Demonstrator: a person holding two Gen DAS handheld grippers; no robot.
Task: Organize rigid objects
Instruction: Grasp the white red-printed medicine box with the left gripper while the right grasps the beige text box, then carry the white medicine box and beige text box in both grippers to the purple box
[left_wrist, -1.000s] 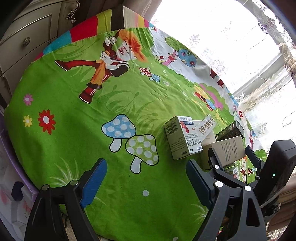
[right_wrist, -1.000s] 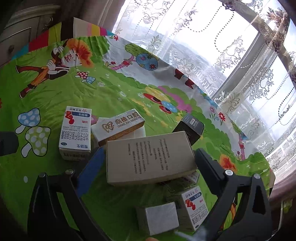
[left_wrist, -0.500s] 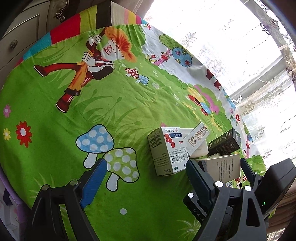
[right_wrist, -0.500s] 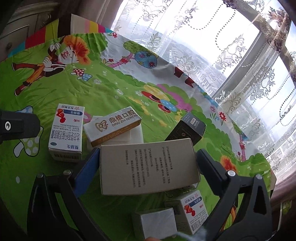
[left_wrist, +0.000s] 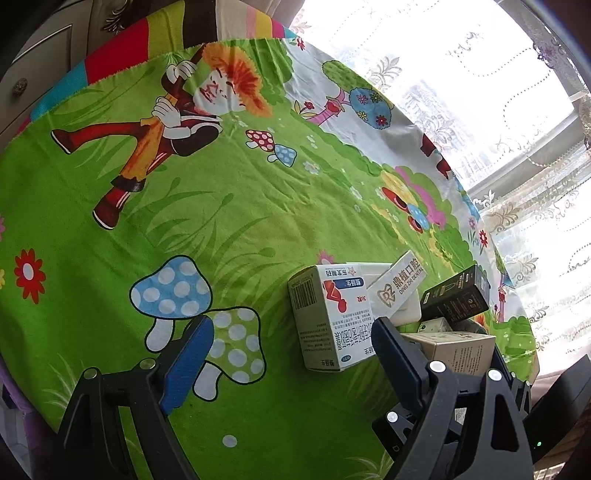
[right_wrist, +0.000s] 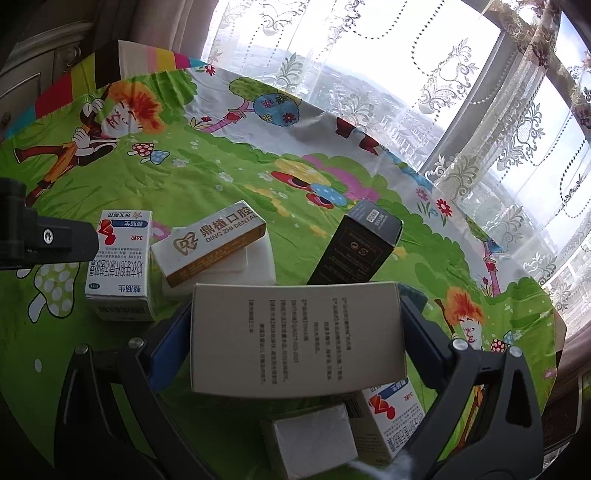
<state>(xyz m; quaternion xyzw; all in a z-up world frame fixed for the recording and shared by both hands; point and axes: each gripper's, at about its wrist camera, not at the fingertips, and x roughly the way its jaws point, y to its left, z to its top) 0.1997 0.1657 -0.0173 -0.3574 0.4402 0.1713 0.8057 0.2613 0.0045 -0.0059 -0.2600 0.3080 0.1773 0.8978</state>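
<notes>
My left gripper (left_wrist: 291, 326) is open and low over the cartoon tablecloth. A white medicine box with a red logo (left_wrist: 332, 317) stands just ahead of it, close to the dark right finger (left_wrist: 399, 354); the blue pad (left_wrist: 188, 362) is well clear of it. My right gripper (right_wrist: 295, 332) is shut on a beige printed box (right_wrist: 295, 339), held by its short ends above the cloth. The same beige box (left_wrist: 454, 347) shows behind the left gripper's right finger. A dental box (right_wrist: 210, 240) lies on a white box (right_wrist: 258, 262), with a black box (right_wrist: 354, 251) leaning beside them.
A second red-logo medicine box (right_wrist: 391, 417) and a small silver-topped box (right_wrist: 314, 439) lie under the held box. The round table's edge (left_wrist: 33, 402) runs near left. Lace curtains (right_wrist: 461, 110) hang behind; a cabinet (left_wrist: 33, 74) stands at back left.
My left gripper has slid toward the pile, so the white medicine box now sits near its right finger. The right gripper keeps its hold on the beige box.
</notes>
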